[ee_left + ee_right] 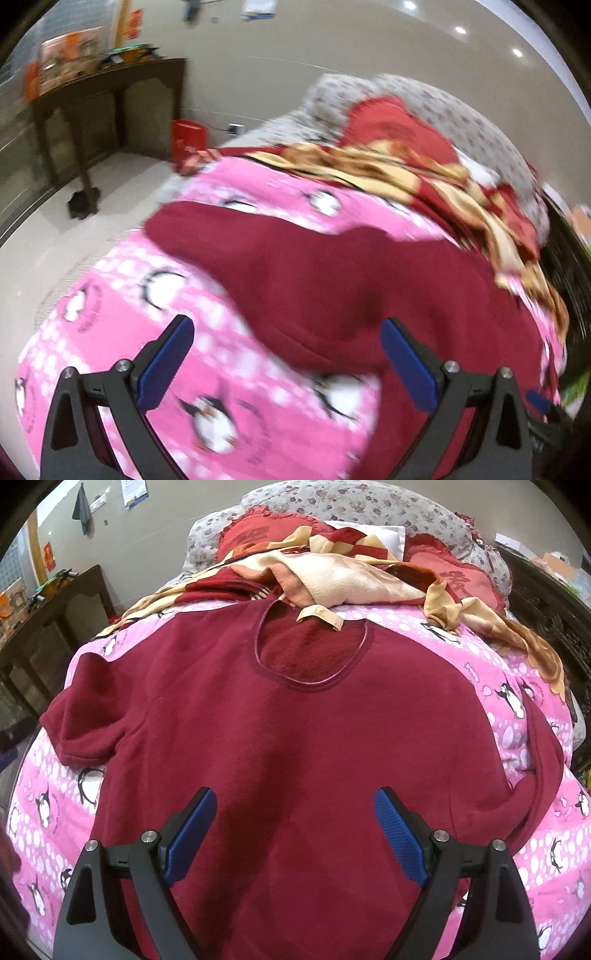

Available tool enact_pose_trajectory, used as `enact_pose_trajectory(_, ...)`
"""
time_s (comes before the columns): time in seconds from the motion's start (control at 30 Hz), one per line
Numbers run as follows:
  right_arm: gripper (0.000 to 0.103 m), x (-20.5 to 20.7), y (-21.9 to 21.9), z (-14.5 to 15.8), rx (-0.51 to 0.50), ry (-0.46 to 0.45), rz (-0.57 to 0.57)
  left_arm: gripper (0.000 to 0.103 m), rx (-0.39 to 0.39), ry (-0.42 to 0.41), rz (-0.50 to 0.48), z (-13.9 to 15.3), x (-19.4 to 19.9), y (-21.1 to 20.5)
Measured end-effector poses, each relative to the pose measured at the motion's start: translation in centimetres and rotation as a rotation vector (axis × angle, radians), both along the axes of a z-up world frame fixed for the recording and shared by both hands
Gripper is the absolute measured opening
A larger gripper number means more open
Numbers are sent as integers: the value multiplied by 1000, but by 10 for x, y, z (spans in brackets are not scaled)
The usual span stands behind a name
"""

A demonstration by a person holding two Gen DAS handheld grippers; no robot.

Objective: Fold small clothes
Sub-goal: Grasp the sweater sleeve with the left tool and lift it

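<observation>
A dark red short-sleeved top (pixel 280 731) lies spread flat on a pink penguin-print blanket (pixel 532 853), neckline away from me, front side up. My right gripper (pixel 295 812) hovers open over the lower middle of the top, nothing between its blue pads. In the blurred left wrist view the same red top (pixel 332 280) stretches across the blanket (pixel 110 295). My left gripper (pixel 288 339) stands open above the top's left edge, its right finger over the red cloth and its left finger over the blanket.
A crumpled red-and-cream blanket (pixel 332 572) and red cushions (pixel 458 576) lie at the head of the bed, against a floral pillow (pixel 351 506). A dark wooden table (pixel 110 96) and a red bin (pixel 188 140) stand on the floor at the left. Dark furniture (pixel 546 602) borders the right.
</observation>
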State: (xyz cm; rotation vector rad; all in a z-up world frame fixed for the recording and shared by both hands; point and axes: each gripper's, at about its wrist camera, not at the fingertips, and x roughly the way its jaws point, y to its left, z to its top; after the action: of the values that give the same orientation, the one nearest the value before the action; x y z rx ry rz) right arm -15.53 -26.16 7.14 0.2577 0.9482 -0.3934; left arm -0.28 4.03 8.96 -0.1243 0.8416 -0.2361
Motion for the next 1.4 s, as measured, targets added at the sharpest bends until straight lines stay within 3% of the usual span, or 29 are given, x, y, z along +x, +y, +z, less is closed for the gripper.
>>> enact_pose_trajectory(0.1, 98, 1, 2, -1, 4, 3, 6, 102, 6, 24, 89, -9, 28, 27)
enact_pose_trajectory(0.23, 98, 2, 3, -6, 14, 16, 11, 87, 2, 92, 185, -28, 71, 57)
enact_pose_trajectory(0.37, 98, 1, 2, -9, 18, 27, 11, 84, -75, 171, 271, -52, 109, 81)
enact_pose_trajectory(0.5, 97, 0, 0, -11, 25, 35, 8, 75, -106, 218, 288, -69, 132, 83)
enact_pose_trajectory(0.53, 98, 0, -1, -11, 26, 36, 7, 70, -99, 209, 285, -70, 135, 81)
enact_pose_trajectory(0.67, 98, -1, -3, -10, 21, 38, 5, 23, -117, 210, 273, -71, 145, 80)
enact_pose_trajectory(0.73, 98, -2, -5, -8, 17, 34, 0, 15, -128, 209, 259, -61, 144, 78)
enact_pose_trajectory(0.93, 98, -10, -20, -1, 35, -2, -43, 13, -157, 15, 77, 21, 91, 32)
enact_pose_trajectory(1.03, 98, -13, -31, 2, 57, -17, -74, 13, -198, -71, -70, 63, 50, -11)
enact_pose_trajectory(1.13, 98, -18, -38, 6, 52, -28, -90, 13, -173, -123, -223, 84, 7, -66)
enact_pose_trajectory(1.23, 98, -27, -47, 9, 35, -29, -111, 13, -141, -118, -377, 77, -25, -121)
enact_pose_trajectory(1.4, 98, -49, -75, 6, 32, -14, -184, 13, -75, -5, -544, 16, -68, -192)
